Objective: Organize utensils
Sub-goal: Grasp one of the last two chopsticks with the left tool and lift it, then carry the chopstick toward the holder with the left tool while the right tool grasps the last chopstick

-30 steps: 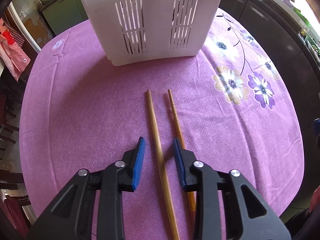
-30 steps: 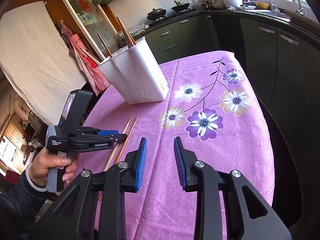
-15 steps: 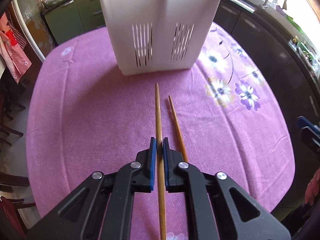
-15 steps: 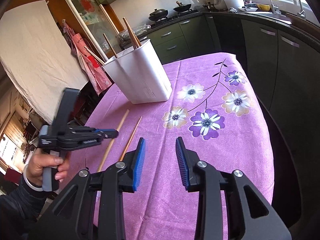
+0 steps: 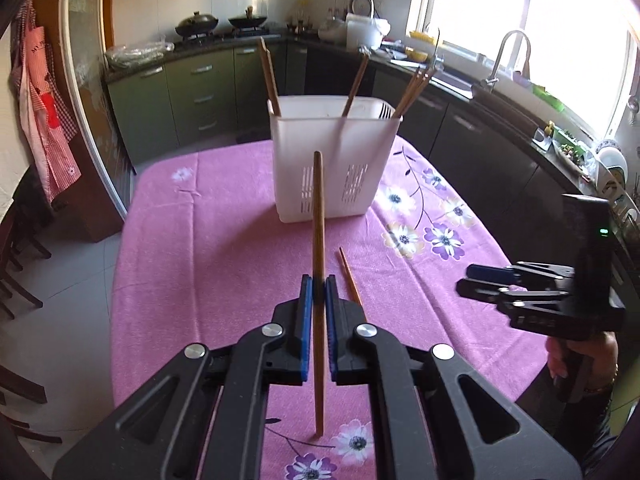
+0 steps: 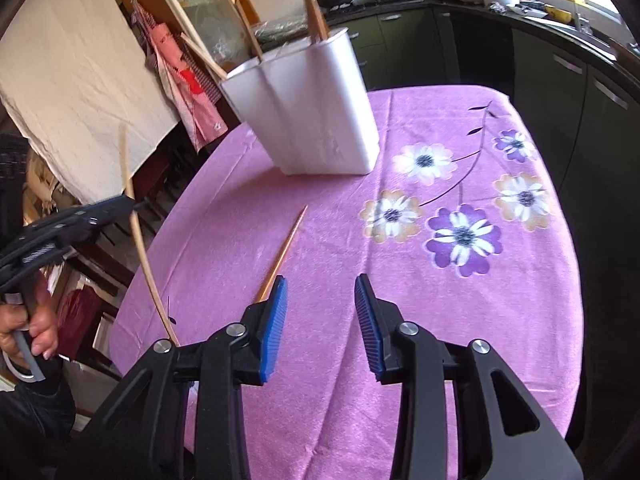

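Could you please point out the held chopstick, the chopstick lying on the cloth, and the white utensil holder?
Held chopstick (image 5: pixel 318 216), left wrist view, shaft above the tongs.
Lying chopstick (image 6: pixel 285 246), right wrist view, mid-shaft.
White utensil holder (image 5: pixel 332 152), left wrist view, front wall.

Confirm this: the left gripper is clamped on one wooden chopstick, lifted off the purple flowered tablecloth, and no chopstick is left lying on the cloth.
Wrong on the last point. One wooden chopstick lies on the purple flowered tablecloth, as the right wrist view shows. The left gripper does clamp the lifted wooden chopstick.

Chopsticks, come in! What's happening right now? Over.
Left gripper shut on brown wooden chopstick, lifted. Right gripper open, empty, jaws just widened. Second chopstick on purple tablecloth. White slotted holder ahead, unblocked.
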Tool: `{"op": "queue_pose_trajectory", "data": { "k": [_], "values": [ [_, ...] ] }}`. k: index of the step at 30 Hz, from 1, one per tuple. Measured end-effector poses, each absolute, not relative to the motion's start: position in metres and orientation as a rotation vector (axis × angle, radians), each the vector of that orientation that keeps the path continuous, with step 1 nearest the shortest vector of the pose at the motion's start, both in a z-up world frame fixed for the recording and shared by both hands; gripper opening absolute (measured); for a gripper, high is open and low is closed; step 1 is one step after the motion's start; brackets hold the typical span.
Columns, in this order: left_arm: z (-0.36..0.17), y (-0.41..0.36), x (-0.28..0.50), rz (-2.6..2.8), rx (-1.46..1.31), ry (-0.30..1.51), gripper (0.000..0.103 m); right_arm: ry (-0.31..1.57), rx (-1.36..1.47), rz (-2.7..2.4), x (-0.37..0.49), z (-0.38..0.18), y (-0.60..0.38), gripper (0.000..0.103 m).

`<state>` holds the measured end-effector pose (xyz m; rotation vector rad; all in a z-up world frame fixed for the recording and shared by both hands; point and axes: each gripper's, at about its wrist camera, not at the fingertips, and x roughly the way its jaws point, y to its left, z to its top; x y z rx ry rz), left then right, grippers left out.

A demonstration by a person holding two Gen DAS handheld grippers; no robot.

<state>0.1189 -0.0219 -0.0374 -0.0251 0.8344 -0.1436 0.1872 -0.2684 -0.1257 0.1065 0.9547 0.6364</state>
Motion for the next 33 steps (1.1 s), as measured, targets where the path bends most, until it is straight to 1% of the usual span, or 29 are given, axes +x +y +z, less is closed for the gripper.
{"op": "queue_pose_trajectory", "data": {
  "k": [9,19,23,25,26,29,30,31,33],
  "values": [
    [-0.031,-0.001,0.089,-0.131,-0.025,0.752,0.007,1.079,-0.079,0.635,0.217,-0.153,-0.183,0.036],
    [-0.032,0.01,0.084,-0.152,-0.031,0.735,0.007,1.164,-0.239,0.534,0.252,-0.178,-0.116,0.037],
    [-0.032,0.009,0.083,-0.16,-0.029,0.732,0.007,1.159,-0.305,0.509,0.25,-0.179,-0.102,0.032],
    [-0.033,0.008,0.084,-0.164,-0.028,0.732,0.007,1.161,-0.308,0.511,0.25,-0.179,-0.098,0.027],
    [-0.032,0.008,0.083,-0.167,-0.029,0.731,0.007,1.162,-0.308,0.512,0.25,-0.18,-0.095,0.022],
    [-0.032,0.007,0.083,-0.17,-0.022,0.731,0.007,1.154,-0.304,0.512,0.247,-0.177,-0.095,0.019],
    [-0.032,0.007,0.082,-0.169,-0.021,0.731,0.007,1.15,-0.3,0.513,0.248,-0.179,-0.095,0.013],
    [-0.032,0.007,0.082,-0.169,-0.022,0.731,0.007,1.148,-0.294,0.514,0.248,-0.18,-0.097,0.012],
    [-0.032,0.007,0.082,-0.168,-0.019,0.732,0.007,1.141,-0.288,0.515,0.248,-0.18,-0.104,0.008]
  ]
}}
